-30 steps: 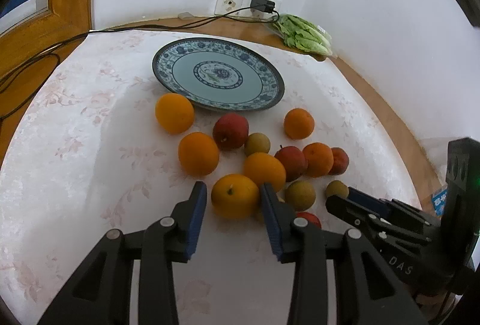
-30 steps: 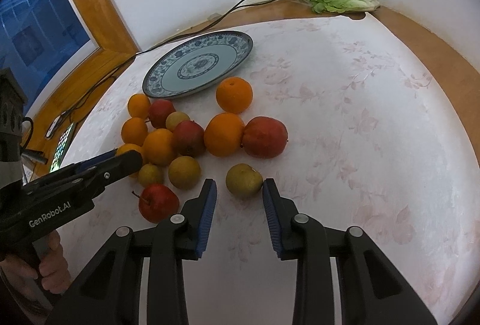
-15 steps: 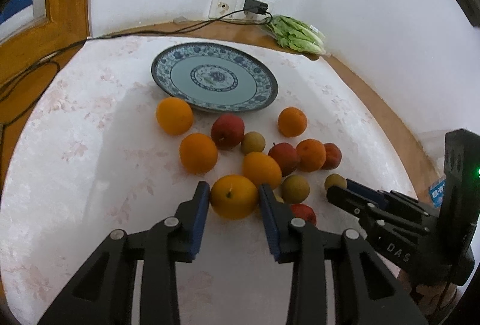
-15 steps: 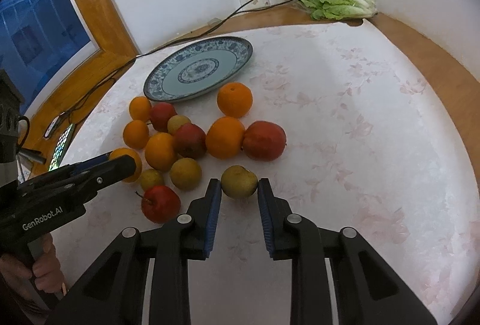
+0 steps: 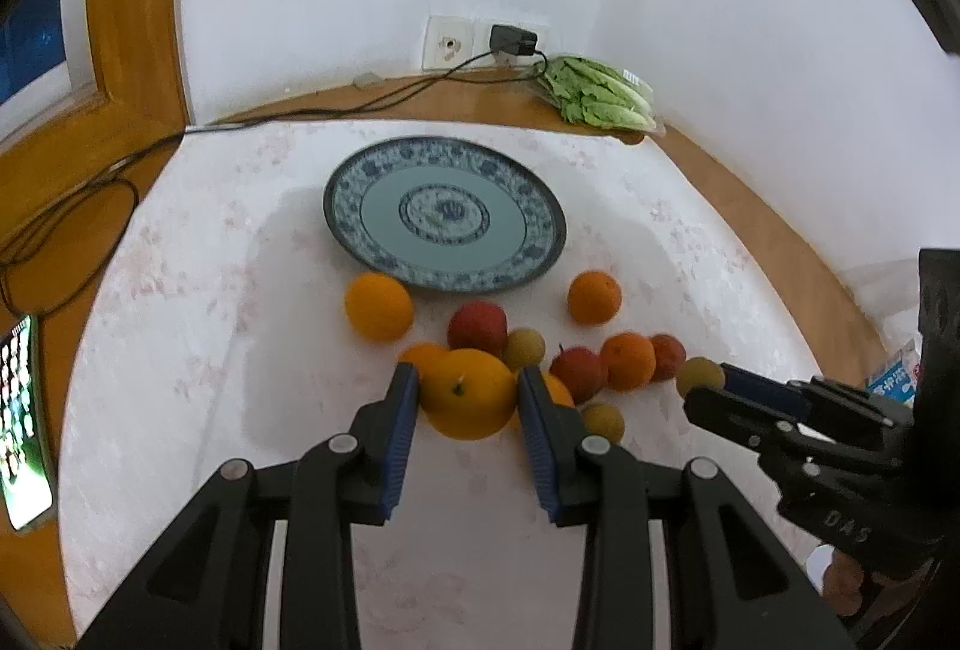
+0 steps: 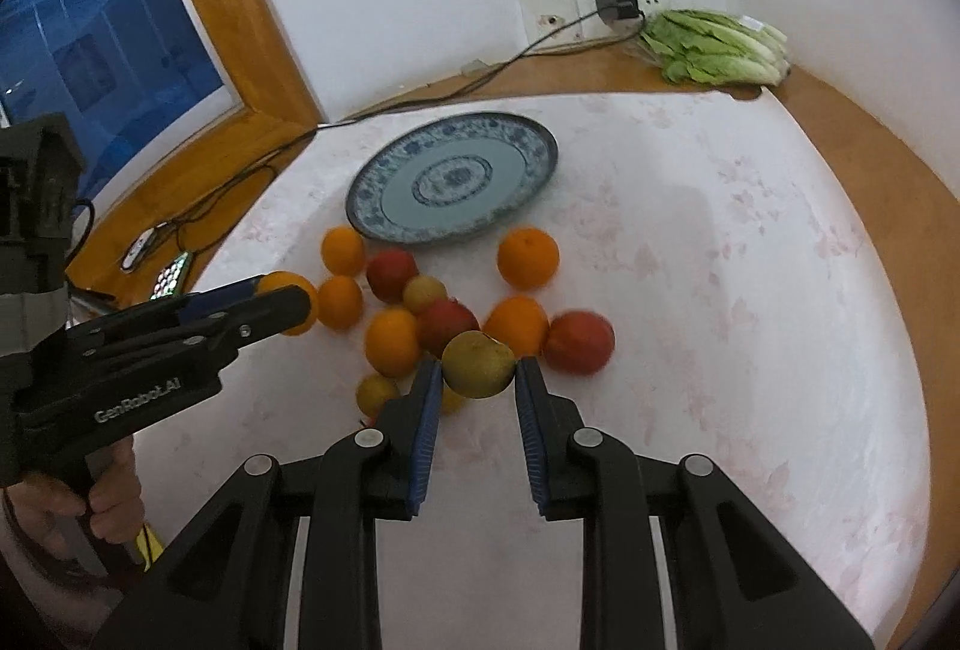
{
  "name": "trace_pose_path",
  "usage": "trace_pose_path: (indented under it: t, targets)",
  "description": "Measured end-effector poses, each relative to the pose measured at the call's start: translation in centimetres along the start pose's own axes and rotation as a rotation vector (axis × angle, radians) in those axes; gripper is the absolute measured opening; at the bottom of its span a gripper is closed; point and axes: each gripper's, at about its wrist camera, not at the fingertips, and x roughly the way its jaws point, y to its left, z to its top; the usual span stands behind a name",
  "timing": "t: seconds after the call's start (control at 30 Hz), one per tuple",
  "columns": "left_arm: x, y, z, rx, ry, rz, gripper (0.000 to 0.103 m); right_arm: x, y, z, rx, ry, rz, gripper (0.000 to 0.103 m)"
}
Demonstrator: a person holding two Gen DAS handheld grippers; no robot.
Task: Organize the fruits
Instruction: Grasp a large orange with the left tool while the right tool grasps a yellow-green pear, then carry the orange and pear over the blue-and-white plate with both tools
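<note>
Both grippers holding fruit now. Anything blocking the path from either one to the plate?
Nothing visible. The left gripper holds an orange, the right gripper a pear, both above the loose fruit; the plate is empty.

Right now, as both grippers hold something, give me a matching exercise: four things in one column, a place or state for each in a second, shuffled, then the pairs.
Things:
1. orange
2. yellow-green pear
3. blue patterned plate
4. lettuce

Places or states:
A. bare, no fruit on it
B. clamped in the left gripper
C. by the wall socket, off the tablecloth
D. clamped in the right gripper

Pairs: 1-B, 2-D, 3-A, 4-C
</note>
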Motion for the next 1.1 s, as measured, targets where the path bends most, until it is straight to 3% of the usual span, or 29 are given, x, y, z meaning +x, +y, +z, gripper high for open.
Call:
trace_pose_path:
  t: [0.4,0.73,1.1]
  targets:
    - [-0.6,-0.3,4.1,0.057,-0.05,0.031,0.035,-0.7,0.0,5.1,-0.049,-0.012,0.006,0.026]
    - [3.2,0.7,7.4,0.01,-0.041,0.043,0.035,2.6,-0.7,8.6,-0.036,-0.008,0.013,0.026]
    - [7.6,2.6,9.2,-0.012,-0.005,0.068,0.035,7.2,-1.3,10.2,-0.046,0.021,0.006,0.026]
